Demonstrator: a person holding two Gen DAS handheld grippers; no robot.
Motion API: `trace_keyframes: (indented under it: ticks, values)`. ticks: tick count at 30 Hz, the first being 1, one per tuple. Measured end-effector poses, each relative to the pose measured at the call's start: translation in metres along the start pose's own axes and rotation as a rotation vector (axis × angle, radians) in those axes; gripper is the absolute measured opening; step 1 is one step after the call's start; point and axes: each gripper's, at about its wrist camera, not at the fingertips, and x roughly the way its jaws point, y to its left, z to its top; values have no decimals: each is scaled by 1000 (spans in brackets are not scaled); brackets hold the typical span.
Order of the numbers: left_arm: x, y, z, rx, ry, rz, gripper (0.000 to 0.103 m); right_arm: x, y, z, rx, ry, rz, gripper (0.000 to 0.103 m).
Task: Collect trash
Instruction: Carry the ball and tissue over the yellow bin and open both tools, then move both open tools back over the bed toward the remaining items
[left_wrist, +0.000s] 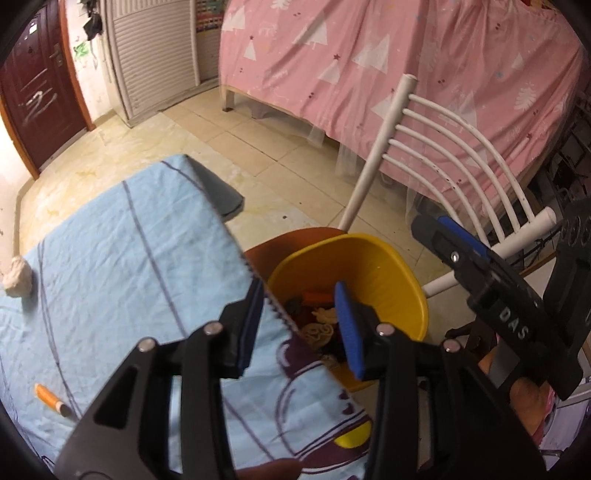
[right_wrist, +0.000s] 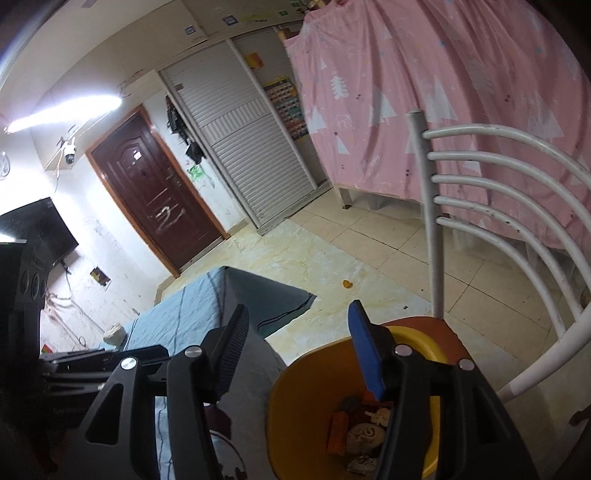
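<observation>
A yellow bin stands on a chair's orange seat beside the table and holds several scraps of trash. My left gripper hangs open over the table edge and the bin's near rim, with nothing between its pads. On the light blue tablecloth lie a crumpled white paper ball and an orange stick-like scrap. My right gripper is open and empty above the bin, whose trash shows below it. One right finger appears at the bin's right.
The chair's white slatted back rises behind the bin. A bed with a pink cover fills the far right. A small orange bit lies on the tiled floor. A dark red door and shuttered cabinet stand far left.
</observation>
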Motion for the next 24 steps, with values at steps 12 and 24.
trace_keyframes:
  ticks: [12,24]
  values:
    - [-33,70,3,-81,-58,95,41,31,62,-15,-86,73,54,50]
    - [-59,163,-10,-198,-88,200,44,62,141,-36,-220,158,125,51]
